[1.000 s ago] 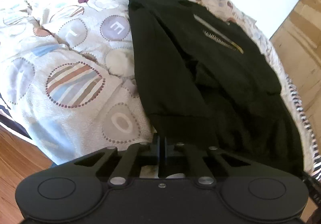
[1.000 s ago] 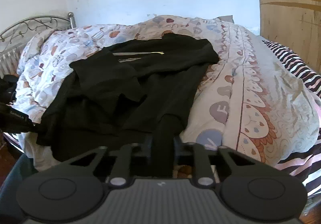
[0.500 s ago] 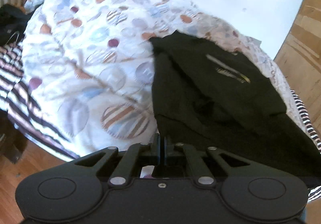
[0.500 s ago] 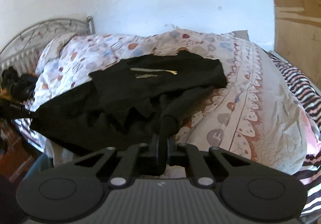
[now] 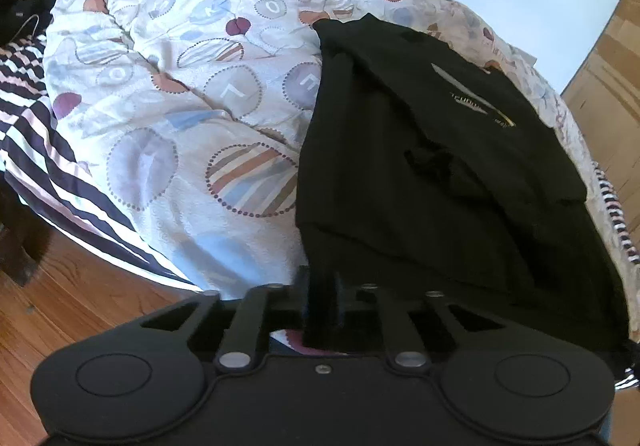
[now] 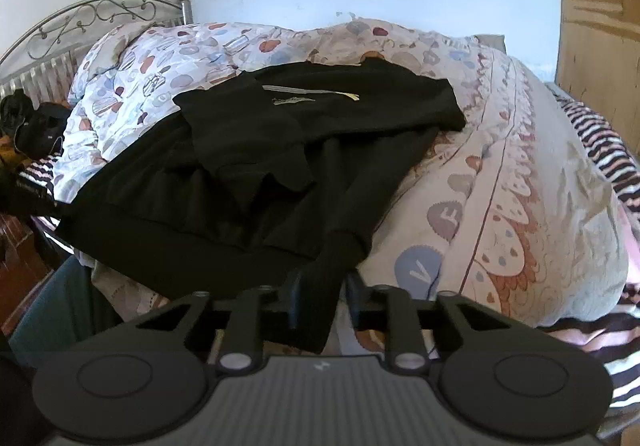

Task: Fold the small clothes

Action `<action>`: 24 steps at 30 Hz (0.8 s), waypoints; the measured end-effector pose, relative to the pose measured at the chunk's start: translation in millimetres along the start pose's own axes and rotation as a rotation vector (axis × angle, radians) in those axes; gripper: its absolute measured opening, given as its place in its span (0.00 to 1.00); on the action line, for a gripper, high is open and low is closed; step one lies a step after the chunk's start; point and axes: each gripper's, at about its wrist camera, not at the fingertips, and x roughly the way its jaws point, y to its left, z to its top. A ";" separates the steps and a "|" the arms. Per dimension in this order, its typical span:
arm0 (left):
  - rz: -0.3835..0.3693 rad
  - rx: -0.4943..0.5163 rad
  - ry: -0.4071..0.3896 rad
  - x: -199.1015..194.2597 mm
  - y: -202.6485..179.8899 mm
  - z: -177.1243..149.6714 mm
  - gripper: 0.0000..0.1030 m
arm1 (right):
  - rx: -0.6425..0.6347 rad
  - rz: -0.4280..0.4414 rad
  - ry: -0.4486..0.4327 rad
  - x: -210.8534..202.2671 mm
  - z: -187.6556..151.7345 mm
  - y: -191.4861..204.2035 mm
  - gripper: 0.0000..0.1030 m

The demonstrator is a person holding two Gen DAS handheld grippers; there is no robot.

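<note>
While black sweatshirt (image 6: pixel 280 166) lies on patterned duvet (image 5: pixel 180 126), left hand-held gripper (image 5: pixel 320 298) apparently pinching its hem, right hand-held gripper (image 6: pixel 320 294) pinching sleeve cuff.

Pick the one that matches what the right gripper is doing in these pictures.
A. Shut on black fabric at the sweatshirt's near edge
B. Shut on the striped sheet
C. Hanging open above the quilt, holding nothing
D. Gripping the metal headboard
A: in the right wrist view the right gripper has its jaws closed on a strip of the black sweatshirt, which lies spread on the patterned quilt.
</note>
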 end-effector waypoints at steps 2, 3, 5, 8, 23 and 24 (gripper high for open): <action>-0.003 -0.008 -0.006 -3.0 -0.3 0.9 0.36 | -0.026 -0.007 -0.014 -3.4 0.4 2.2 0.57; -0.005 -0.009 -0.007 -4.0 -1.8 1.4 0.49 | -0.052 -0.013 -0.024 -6.0 0.4 3.6 0.66; 0.007 -0.006 -0.019 -8.5 -4.0 3.1 0.70 | -0.105 -0.020 -0.036 -11.1 0.6 5.4 0.80; 0.042 0.027 -0.063 -17.0 -8.8 5.6 0.85 | -0.201 -0.019 -0.045 -18.0 0.5 8.7 0.96; 0.050 0.113 -0.119 -21.3 -29.7 2.8 0.99 | -0.661 -0.121 0.069 8.4 -25.7 49.1 1.00; 0.046 0.115 -0.117 -20.5 -30.6 2.4 0.99 | -0.700 -0.146 0.064 12.2 -27.8 50.6 1.00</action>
